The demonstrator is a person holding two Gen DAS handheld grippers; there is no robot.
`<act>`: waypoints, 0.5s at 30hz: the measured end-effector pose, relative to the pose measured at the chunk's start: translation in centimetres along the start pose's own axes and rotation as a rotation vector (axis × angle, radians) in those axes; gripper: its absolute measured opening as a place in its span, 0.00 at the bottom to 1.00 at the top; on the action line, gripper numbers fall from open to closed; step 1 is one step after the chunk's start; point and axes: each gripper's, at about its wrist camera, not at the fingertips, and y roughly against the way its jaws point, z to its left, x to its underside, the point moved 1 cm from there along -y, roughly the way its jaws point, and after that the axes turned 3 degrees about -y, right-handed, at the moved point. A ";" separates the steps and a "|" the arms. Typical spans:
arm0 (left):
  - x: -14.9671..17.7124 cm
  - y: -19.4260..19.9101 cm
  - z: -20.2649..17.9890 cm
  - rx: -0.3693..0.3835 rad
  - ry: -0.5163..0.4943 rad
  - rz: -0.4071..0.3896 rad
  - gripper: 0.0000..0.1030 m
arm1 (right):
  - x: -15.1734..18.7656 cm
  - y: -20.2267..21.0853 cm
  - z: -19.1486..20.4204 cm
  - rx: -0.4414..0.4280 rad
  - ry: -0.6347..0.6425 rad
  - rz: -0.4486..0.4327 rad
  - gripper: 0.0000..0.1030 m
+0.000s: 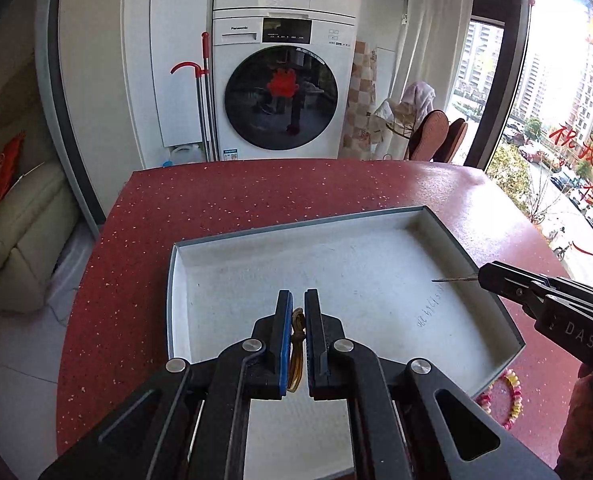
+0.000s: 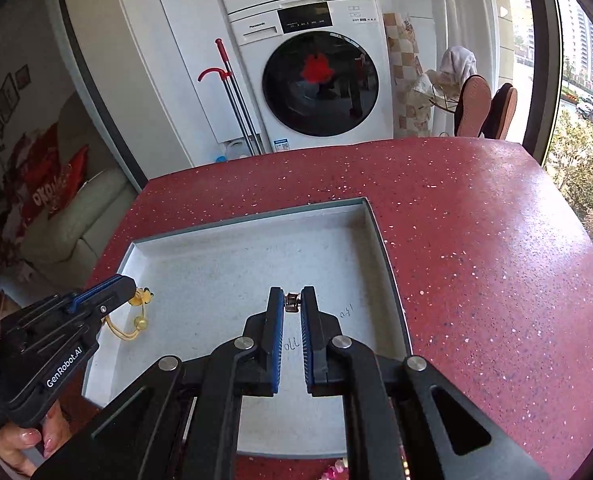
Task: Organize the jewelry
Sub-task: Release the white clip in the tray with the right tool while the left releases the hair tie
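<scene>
Amber-beaded bracelet (image 2: pixel 138 320) on yellow cord, pinched in the left gripper (image 1: pixel 298 300), dangling over the white tray's (image 2: pixel 232 236) left edge. Small silver metal piece (image 2: pixel 292 301), clamped at the tips of the right gripper (image 2: pixel 292 294), above the tray's right half. Pink-and-yellow bead bracelet (image 1: pixel 510 396) on the red countertop (image 2: pixel 476 240), beside the tray's near right corner.

bare white tray (image 1: pixel 376 264) floor and red countertop (image 2: pixel 476 240) beyond, only the low tray rim between
</scene>
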 end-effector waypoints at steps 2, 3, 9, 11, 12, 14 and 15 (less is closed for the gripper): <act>-0.1 -1.3 0.0 -0.017 -0.012 0.009 0.23 | 0.0 -1.2 -0.2 0.008 0.001 0.013 0.09; -0.1 -2.0 0.0 -0.025 -0.018 0.017 0.23 | 0.0 -1.7 -0.3 0.010 -0.001 0.023 0.09; 1.1 -4.4 -0.6 -0.046 -0.043 0.079 0.23 | 1.8 -3.2 -1.1 0.017 -0.001 0.084 0.09; 1.6 -4.7 -0.9 -0.070 -0.062 0.093 0.23 | 2.3 -3.4 -1.2 0.022 0.000 0.104 0.09; 1.8 -5.0 -1.1 -0.076 -0.070 0.111 0.23 | 2.6 -3.6 -1.3 0.020 -0.001 0.116 0.09; 2.3 -5.7 -1.2 -0.072 -0.077 0.158 0.23 | 3.1 -3.9 -1.3 0.017 0.003 0.144 0.09; 2.6 -6.1 -1.3 -0.075 -0.078 0.176 0.23 | 3.4 -4.0 -1.3 0.021 0.009 0.153 0.10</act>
